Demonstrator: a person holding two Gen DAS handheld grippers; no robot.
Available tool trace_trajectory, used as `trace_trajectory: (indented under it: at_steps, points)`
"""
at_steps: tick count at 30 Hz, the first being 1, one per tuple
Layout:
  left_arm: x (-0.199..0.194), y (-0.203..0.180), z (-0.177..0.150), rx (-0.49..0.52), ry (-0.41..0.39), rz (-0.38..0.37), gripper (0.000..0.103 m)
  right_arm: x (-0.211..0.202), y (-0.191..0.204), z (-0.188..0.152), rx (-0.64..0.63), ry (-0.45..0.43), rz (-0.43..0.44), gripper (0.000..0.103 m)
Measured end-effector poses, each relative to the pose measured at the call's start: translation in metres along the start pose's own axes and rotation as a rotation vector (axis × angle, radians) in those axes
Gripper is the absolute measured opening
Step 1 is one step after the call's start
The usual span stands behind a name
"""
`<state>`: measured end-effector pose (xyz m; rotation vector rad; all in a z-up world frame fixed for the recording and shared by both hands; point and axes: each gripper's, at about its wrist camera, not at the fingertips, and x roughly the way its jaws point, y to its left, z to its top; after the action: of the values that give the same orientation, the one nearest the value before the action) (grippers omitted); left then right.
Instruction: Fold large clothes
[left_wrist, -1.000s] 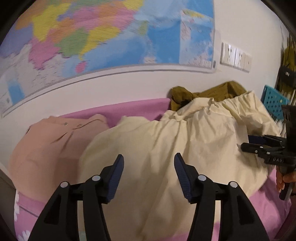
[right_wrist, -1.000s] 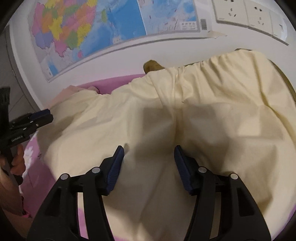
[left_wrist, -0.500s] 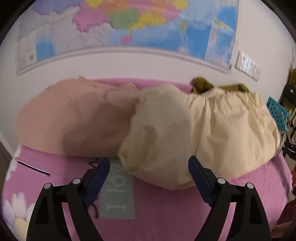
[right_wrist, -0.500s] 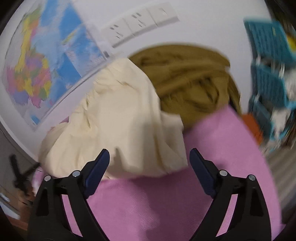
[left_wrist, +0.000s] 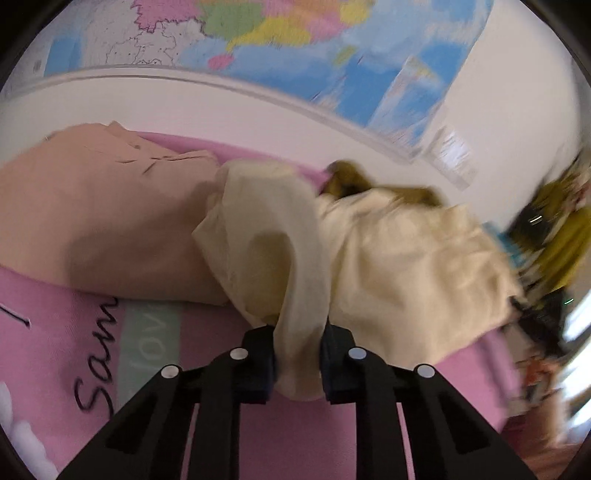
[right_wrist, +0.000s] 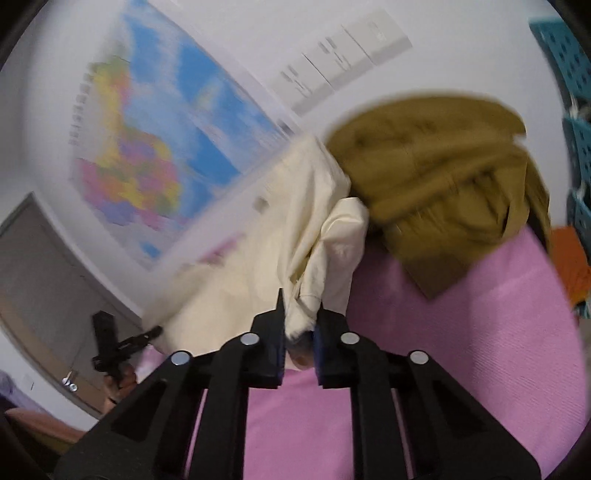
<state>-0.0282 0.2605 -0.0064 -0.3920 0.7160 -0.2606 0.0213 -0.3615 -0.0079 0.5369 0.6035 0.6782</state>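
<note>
Seen from the left wrist, the left gripper (left_wrist: 297, 363) is pinched on a bunched fold of the cream garment (left_wrist: 399, 266), the cloth rising from between its jaws and running up and to the right across the pink bedspread (left_wrist: 155, 369). A peach garment (left_wrist: 96, 221) lies along the bedspread's far left edge, touching the cream one, and an olive garment (left_wrist: 369, 188) peeks out behind it near the wall with the map (left_wrist: 280, 48). This view is blurred toward the right edge, so little can be told there. From the right wrist, the right gripper (right_wrist: 299, 349) is likewise clamped on a twisted corner of the cream garment (right_wrist: 295, 236), which stretches away up and to the left toward the left gripper (right_wrist: 122, 343), seen small at the far side. The olive garment (right_wrist: 443, 177) sits heaped just beside the cream cloth at the far right of the bedspread (right_wrist: 461, 350). Judging by this, the garment's long axis runs between the two grippers, each holding one end, so the next move likely calls for drawing them apart to spread it flat before any fold.
</note>
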Motion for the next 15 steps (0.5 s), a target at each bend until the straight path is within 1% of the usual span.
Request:
trace_trajectory:
  at_steps: [2, 4, 5, 6, 8, 9, 10, 11, 12, 13, 14, 15]
  points:
    - [-0.022, -0.001, -0.004, -0.01, -0.011, -0.056, 0.017, -0.028, 0.012, -0.001, -0.013, -0.022, 0.002, 0.009]
    - [-0.039, 0.004, -0.017, -0.04, 0.013, -0.079, 0.017, -0.054, 0.015, -0.007, 0.002, -0.043, 0.013, 0.009]
    - [-0.04, 0.01, -0.026, -0.066, 0.04, -0.076, 0.019, -0.063, 0.011, -0.013, 0.015, -0.045, -0.016, 0.009]
    - [-0.039, 0.016, -0.032, -0.086, 0.064, -0.067, 0.02, -0.067, 0.001, -0.022, 0.047, -0.025, -0.056, 0.009]
    - [-0.027, 0.029, -0.048, -0.123, 0.141, -0.005, 0.023, -0.06, -0.025, -0.038, 0.124, 0.046, -0.144, 0.012]
    - [-0.019, 0.033, -0.056, -0.131, 0.179, 0.028, 0.027, -0.05, -0.041, -0.047, 0.171, 0.104, -0.228, 0.012]
    - [-0.016, 0.033, -0.058, -0.124, 0.184, 0.056, 0.031, -0.044, -0.049, -0.052, 0.185, 0.14, -0.269, 0.016]
    - [-0.016, 0.029, -0.057, -0.102, 0.178, 0.083, 0.035, -0.039, -0.053, -0.056, 0.185, 0.157, -0.316, 0.029]
    - [-0.019, 0.021, -0.053, -0.063, 0.163, 0.122, 0.038, -0.04, -0.051, -0.054, 0.182, 0.133, -0.363, 0.035]
    - [-0.02, 0.016, -0.048, -0.042, 0.154, 0.144, 0.041, -0.043, -0.044, -0.049, 0.16, 0.1, -0.389, 0.038]
    - [-0.022, 0.011, -0.042, -0.017, 0.146, 0.176, 0.046, -0.05, -0.038, -0.045, 0.137, 0.07, -0.412, 0.047]
    - [-0.026, 0.004, -0.036, 0.019, 0.126, 0.203, 0.048, -0.054, -0.023, -0.036, 0.089, 0.028, -0.449, 0.051]
